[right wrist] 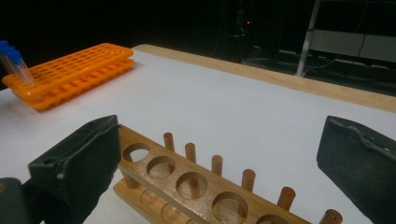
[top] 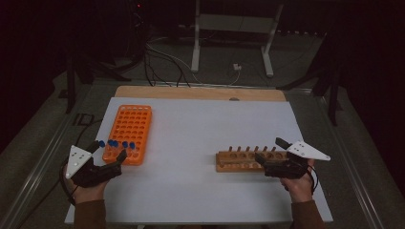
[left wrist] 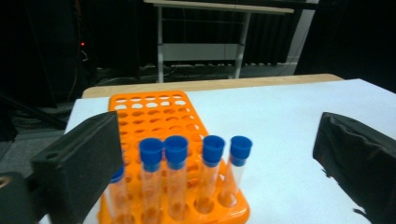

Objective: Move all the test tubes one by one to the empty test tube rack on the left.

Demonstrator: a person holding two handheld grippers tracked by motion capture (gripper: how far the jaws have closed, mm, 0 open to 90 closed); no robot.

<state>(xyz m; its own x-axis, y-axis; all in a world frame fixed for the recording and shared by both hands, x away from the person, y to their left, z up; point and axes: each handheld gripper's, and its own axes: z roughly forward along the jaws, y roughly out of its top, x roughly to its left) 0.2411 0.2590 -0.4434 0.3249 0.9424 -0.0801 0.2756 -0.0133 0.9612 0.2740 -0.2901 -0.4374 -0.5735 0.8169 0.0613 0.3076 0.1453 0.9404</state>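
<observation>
Five blue-capped tubes (left wrist: 177, 179) stand upright in the near row of the orange rack (top: 128, 133), at the left of the white sheet (top: 200, 157); I take them for the work in hand, bound for the wooden rack (top: 241, 161) well to the right of the orange rack. My left tongs (top: 111, 150) sit just at that near row with the jaws spread wide and nothing between the pads; my right tongs (top: 270, 150) rest at the right end of the wooden rack, jaws likewise wide and empty.

To do this step well I would centre one tube between the left pads, close on the glass just under the cap rather than on the cap itself, and draw it straight up so it does not tilt its neighbours; I judge the end tube nearest the open sheet the easiest to take.

Seen from the left tongs, the tubes are clear, empty and seated in adjoining holes, with one half hidden behind the left jaw; from above they read as mere blue dots. From the right tongs I can see the wooden rack's round holes standing empty and a row of pegs behind them.
</observation>
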